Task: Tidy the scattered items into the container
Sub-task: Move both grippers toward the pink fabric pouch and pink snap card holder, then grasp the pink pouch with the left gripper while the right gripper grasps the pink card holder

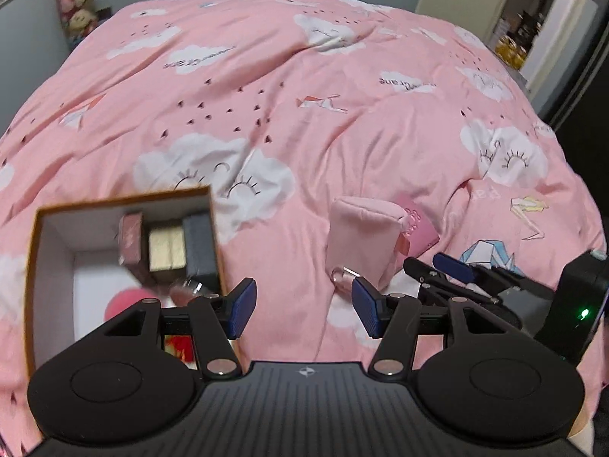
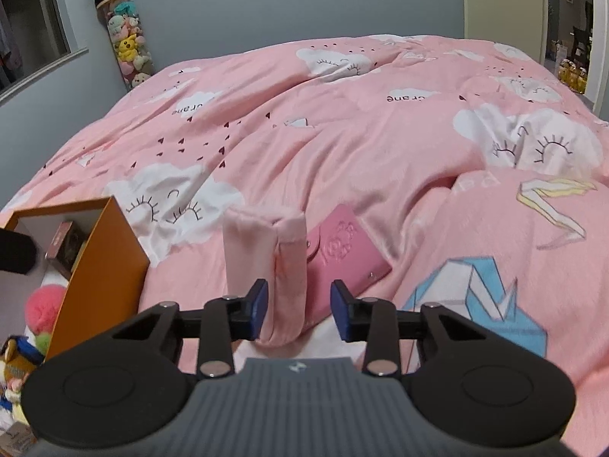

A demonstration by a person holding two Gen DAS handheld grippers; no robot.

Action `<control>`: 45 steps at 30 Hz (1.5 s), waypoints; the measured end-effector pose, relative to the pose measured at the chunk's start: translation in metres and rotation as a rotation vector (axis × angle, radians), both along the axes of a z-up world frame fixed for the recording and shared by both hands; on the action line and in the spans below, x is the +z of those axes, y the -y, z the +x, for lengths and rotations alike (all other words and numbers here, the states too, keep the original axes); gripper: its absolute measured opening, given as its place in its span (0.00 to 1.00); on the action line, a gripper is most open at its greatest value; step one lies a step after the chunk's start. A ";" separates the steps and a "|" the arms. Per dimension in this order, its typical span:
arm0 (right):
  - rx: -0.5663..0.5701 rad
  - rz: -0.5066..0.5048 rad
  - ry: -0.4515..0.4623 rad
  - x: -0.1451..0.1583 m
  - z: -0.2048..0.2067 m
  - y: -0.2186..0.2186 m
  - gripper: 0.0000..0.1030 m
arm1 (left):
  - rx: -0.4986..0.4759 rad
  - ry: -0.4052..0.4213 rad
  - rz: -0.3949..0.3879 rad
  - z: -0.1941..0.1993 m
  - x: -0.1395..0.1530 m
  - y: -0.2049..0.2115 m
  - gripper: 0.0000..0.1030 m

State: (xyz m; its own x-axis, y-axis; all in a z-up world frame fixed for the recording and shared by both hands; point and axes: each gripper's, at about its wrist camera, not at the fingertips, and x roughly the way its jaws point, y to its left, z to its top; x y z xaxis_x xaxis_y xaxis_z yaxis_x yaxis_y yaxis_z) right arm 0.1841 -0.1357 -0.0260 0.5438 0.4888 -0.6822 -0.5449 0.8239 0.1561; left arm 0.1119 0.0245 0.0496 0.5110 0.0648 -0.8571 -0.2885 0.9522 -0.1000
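One open box [image 1: 125,205], orange outside, white inside, sits on the bed at the left. Inside: approx 3 small boxes standing side by side at the far wall (pinkish [image 1: 131,240], cream [image 1: 166,248], grey [image 1: 198,243]), plus 1 pink fluffy ball [image 2: 43,304] and a small clear bottle w/ metal cap [image 1: 187,288]; more bits lie at the bottom, too blurred to count.

Outside the box: 1 pale pink fabric pouch [image 2: 266,251], 1 pink wallet [image 2: 346,259] touching it on the right, 1 small clear tube [image 1: 344,275] just beside the pouch.

Right gripper [image 2: 298,310]: jaws partly open w/ the pouch between them, left pad at the cloth, right pad apart from it, so not gripping. Left gripper [image 1: 302,310]: jaws wide, nothing in them, over the blanket between box and pouch.

Surface: pink blanket [image 2: 342,133] w/ white clouds & paper cranes. Room: grey wall, 1 tall stack of plush toys [image 2: 125,38] in the corner, open door at right.
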 end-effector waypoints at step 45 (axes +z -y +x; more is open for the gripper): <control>-0.123 0.140 -0.284 -0.076 0.041 0.009 0.47 | 0.027 -0.082 -0.124 0.084 -0.111 0.000 0.67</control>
